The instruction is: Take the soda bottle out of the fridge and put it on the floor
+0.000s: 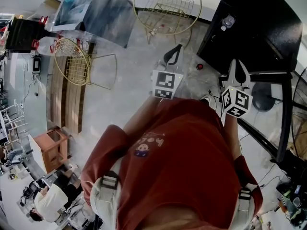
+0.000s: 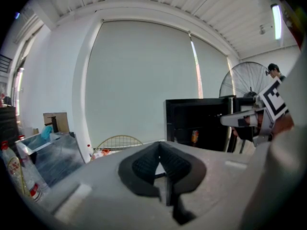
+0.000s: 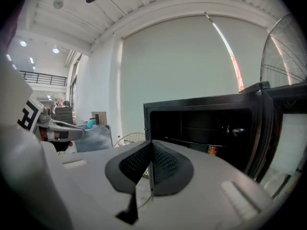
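A black fridge [image 1: 259,28] stands at the upper right in the head view. Its door [image 3: 288,128] hangs open in the right gripper view, and dark shelves show inside. On a shelf stands a small orange-and-red container [image 3: 212,150], too small to tell whether it is the soda bottle; it shows again as the container [image 2: 194,137] in the left gripper view. My left gripper [image 1: 173,54] and right gripper [image 1: 238,66] are held in the air in front of the fridge. The left gripper [image 2: 159,145] and the right gripper [image 3: 151,143] are each shut on nothing, pads touching.
Two gold wire chairs [image 1: 165,6] [image 1: 72,61] and a glass table [image 1: 96,8] stand to the left of the fridge. Clear plastic bottles [image 1: 48,44] sit by the table. A large fan [image 2: 247,83] stands beside the fridge. A wooden stool [image 1: 53,147] and a seated person [image 1: 48,200] are at the lower left.
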The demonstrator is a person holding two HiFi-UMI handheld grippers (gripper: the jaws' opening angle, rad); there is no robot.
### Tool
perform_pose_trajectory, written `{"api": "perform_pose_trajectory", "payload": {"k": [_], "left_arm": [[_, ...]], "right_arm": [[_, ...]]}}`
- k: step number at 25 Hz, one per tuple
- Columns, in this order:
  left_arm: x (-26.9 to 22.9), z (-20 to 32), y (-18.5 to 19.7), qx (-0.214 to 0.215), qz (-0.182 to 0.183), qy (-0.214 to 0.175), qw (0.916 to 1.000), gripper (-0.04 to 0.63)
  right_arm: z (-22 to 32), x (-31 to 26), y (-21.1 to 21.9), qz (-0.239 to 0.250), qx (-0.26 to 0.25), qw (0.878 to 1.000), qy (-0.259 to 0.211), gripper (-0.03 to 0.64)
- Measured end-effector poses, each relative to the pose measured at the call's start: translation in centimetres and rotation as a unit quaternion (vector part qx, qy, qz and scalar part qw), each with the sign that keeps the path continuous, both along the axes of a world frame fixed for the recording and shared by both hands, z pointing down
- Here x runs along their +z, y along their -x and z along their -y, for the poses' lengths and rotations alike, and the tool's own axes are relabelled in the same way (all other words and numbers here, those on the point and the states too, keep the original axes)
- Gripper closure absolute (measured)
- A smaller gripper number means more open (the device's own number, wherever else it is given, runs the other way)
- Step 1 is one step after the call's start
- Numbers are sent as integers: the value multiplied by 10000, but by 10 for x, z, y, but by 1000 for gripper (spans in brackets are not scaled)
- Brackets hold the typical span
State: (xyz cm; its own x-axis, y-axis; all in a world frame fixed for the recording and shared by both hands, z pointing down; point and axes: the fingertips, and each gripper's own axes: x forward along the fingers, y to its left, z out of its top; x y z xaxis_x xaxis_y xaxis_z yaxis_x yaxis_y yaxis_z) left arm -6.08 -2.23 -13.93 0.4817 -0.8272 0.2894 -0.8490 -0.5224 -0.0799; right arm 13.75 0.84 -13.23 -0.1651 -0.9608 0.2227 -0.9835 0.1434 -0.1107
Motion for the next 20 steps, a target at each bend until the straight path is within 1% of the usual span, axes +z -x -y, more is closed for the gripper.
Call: {"api": "perform_pose_trajectory", "payload": {"k": [9,15,20], "left_arm": [[2,2,2,9,-43,38,10000,595],[11,-9,-9,91,-4,109,9999,595],[15,-5,-10,94,24,136,9999,595]], "right_arm": [[2,-1,1,-111,28,9999,15,615],[-6,8,-8,-91,94,9999,63,615],[-1,10,-9,-74,89,9999,61,615]]}}
